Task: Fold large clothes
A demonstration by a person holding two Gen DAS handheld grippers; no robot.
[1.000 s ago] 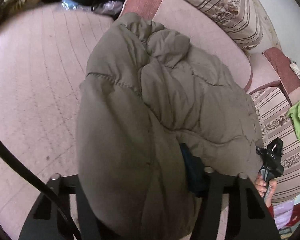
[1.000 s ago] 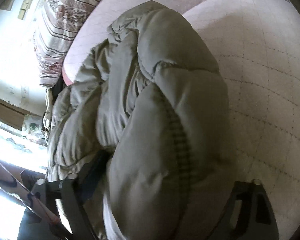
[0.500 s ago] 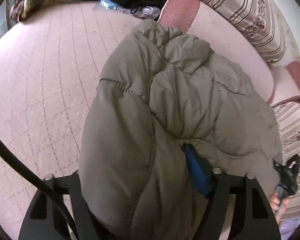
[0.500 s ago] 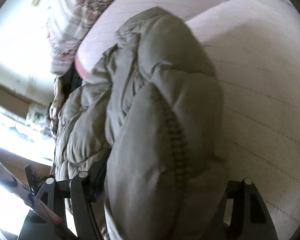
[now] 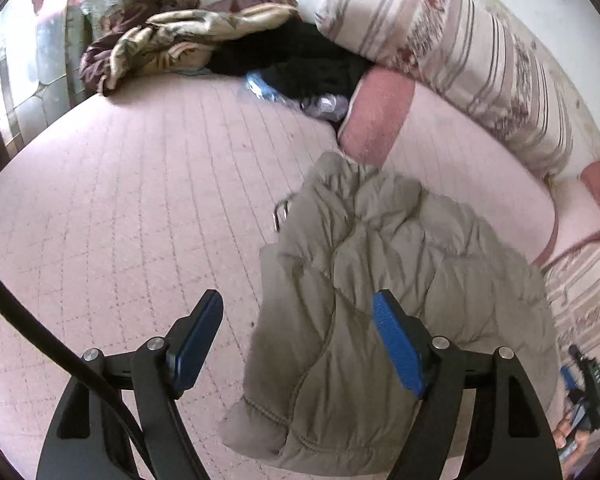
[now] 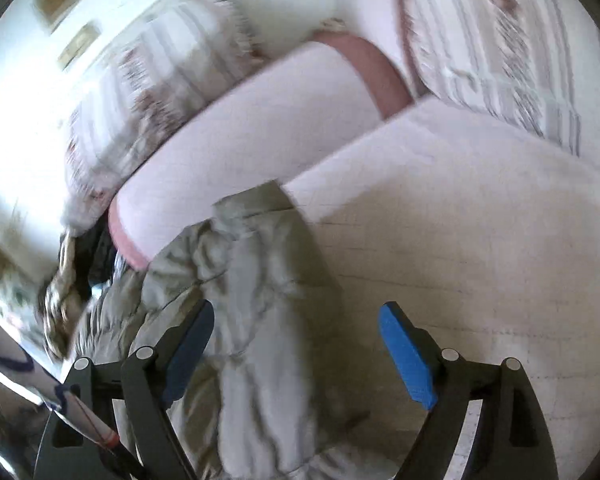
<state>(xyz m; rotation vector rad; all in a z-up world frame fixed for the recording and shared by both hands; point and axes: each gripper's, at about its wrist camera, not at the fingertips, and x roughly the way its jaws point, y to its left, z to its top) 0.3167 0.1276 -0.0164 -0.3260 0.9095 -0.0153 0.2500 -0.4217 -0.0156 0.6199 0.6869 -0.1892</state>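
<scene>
An olive-grey padded jacket (image 5: 384, 292) lies bunched and folded on the pink quilted surface (image 5: 140, 208). My left gripper (image 5: 298, 340) hangs above the jacket's near left edge, open; neither blue pad presses on the fabric. In the blurred right wrist view the jacket (image 6: 256, 320) fills the lower left. My right gripper (image 6: 298, 356) is above it with its jaws opening; the jacket's edge lies below the left part of the gap and is not gripped. The right gripper (image 5: 588, 380), with a hand on it, also shows at the left wrist view's far right edge.
Striped cushions (image 5: 460, 60) and a pink bolster (image 5: 376, 120) line the back. A heap of blankets (image 5: 160, 44) and dark clothes (image 5: 308, 60) lies at the far end. A metal hook (image 5: 280, 212) pokes out by the jacket's far left side.
Both grippers held jacket folds between their jaws before. Now both have let go and pulled back and up, and the jacket rests on the surface.
</scene>
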